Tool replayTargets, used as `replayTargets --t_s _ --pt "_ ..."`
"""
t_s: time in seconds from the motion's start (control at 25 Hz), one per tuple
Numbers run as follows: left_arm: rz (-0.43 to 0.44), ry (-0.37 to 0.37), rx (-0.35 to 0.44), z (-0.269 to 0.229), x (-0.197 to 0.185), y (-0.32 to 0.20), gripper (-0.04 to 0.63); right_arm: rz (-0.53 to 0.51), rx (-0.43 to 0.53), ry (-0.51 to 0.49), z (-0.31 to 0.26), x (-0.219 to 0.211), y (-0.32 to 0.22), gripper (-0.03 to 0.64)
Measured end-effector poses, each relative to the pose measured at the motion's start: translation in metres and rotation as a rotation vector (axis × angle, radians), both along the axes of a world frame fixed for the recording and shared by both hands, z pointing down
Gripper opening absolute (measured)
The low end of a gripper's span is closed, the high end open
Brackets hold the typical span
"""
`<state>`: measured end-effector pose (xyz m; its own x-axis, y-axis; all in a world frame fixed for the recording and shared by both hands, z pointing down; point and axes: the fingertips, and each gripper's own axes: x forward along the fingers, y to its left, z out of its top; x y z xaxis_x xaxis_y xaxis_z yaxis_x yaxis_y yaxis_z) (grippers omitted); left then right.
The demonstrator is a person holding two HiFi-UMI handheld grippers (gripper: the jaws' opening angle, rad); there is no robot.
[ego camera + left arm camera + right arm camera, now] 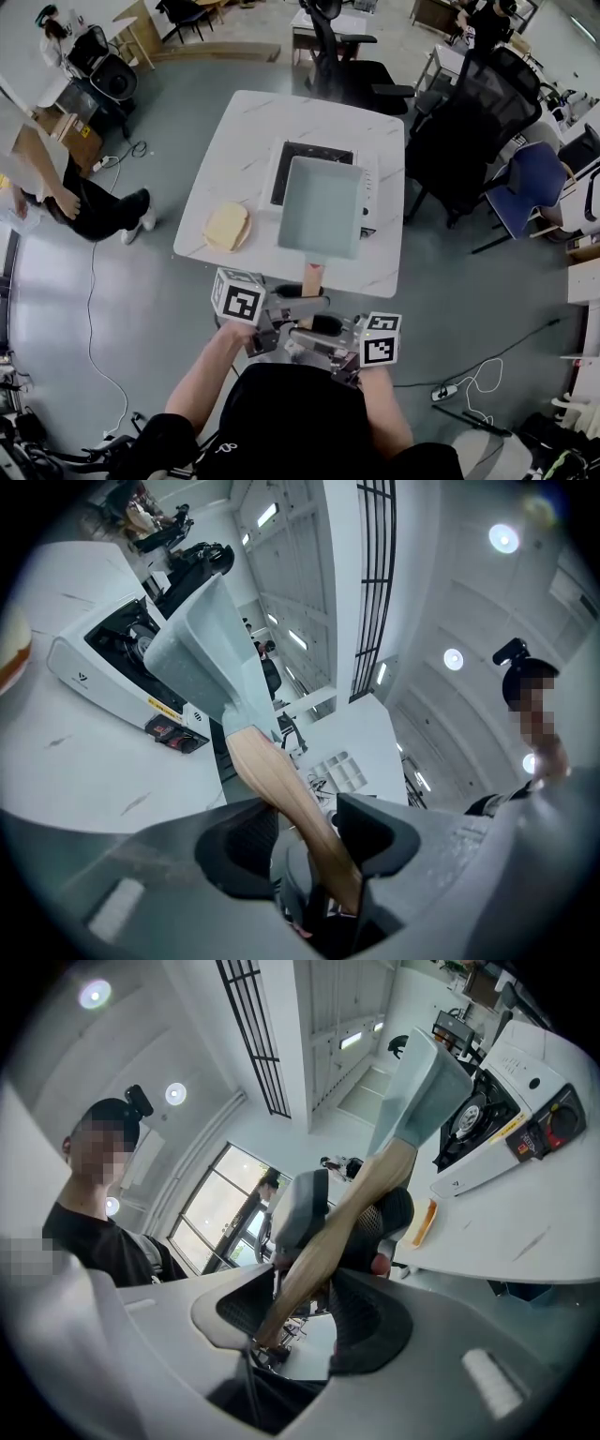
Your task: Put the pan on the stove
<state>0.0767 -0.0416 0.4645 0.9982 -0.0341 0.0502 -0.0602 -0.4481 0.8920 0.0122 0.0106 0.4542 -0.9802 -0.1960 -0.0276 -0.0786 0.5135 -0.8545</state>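
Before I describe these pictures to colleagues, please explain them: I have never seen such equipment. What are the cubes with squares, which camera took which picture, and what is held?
There is no robot: a person holds a two-jaw tool in each hand, the left tool and the right tool; the marker cubes are parts of them. One picture comes from a head camera looking down; the other two come from cameras riding on each tool. On the white table stand a stove and a round yellowish thing. Both tools appear to grip the wooden handle of the pale pan, held over the stove.
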Motion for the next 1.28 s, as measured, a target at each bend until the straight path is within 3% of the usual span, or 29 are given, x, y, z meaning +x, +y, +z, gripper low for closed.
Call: replayTargets --t_s 0.64,1.28 --pt "0.001 -0.025 -0.033 0.012 -0.008 -0.066 0.202 -0.016 -0.038 0.002 0.01 -0.008 -0.066 0.187" --pt "0.041 -0.025 -0.076 0.031 -0.014 -0.123 0.202 0.031 -0.087 0.011 0.027 -0.016 -0.127 0.187"
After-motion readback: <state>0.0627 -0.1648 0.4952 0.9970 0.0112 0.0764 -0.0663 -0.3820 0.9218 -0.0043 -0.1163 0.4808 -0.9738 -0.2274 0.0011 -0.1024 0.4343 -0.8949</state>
